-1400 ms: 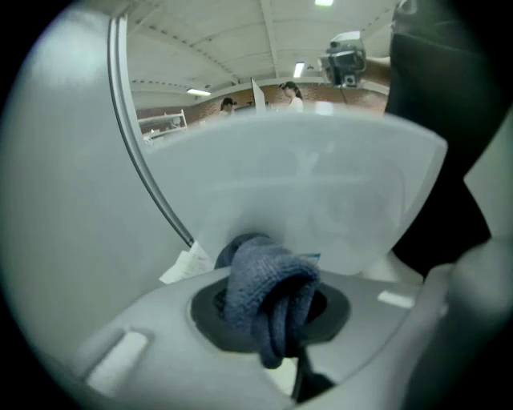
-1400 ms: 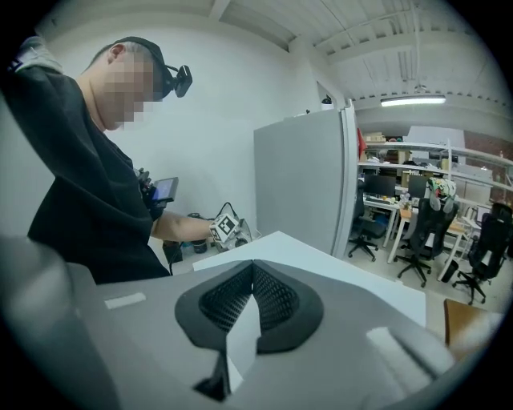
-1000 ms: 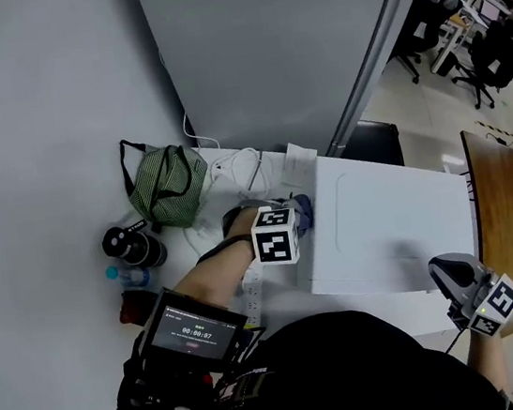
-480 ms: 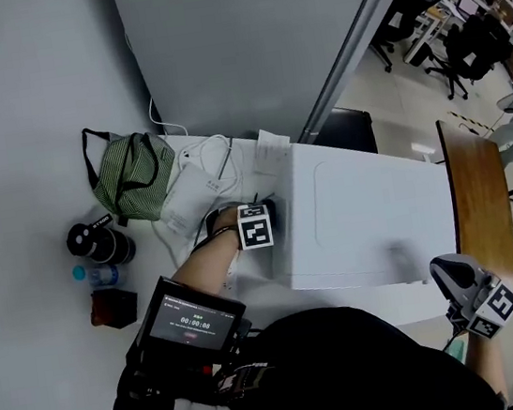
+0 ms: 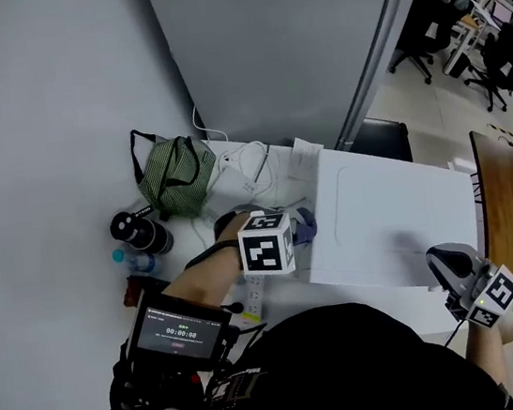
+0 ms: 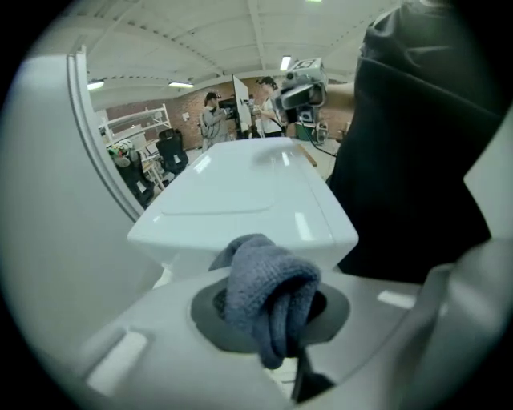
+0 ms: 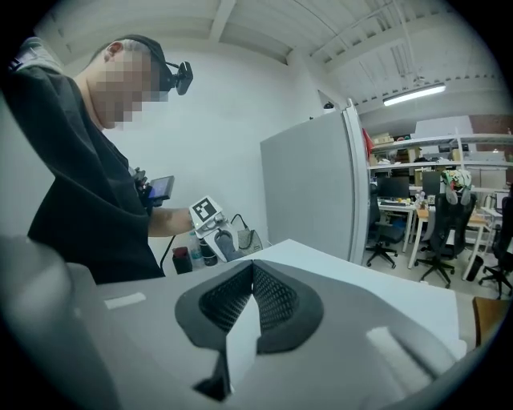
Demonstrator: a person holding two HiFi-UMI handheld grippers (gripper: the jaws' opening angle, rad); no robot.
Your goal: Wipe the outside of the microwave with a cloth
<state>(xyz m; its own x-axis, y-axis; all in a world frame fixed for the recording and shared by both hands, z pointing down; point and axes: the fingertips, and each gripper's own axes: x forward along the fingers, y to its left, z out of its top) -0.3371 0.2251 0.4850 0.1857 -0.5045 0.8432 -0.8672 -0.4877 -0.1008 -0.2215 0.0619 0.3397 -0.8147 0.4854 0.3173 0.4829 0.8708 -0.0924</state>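
Note:
The white microwave [image 5: 391,218] stands on a white table, its top facing me. My left gripper [image 5: 284,233] is at the microwave's left side, shut on a blue-grey cloth [image 5: 304,225]. In the left gripper view the bunched cloth [image 6: 268,292] sticks out between the jaws, just short of the microwave's corner [image 6: 240,200]. My right gripper [image 5: 448,275] hovers over the microwave's near right corner. Its ribbed pads [image 7: 276,300] meet with nothing between them, above the white top [image 7: 361,280].
A green striped bag [image 5: 175,175], a black canister [image 5: 136,233], a small bottle [image 5: 132,260] and white cables [image 5: 247,167] lie left of the microwave. A grey partition [image 5: 291,43] rises behind it. A wooden table [image 5: 508,211] stands to the right.
The head view has swung around. The left gripper with the cloth has stayed by the microwave's left side, now a little off it. The right gripper has hardly moved.

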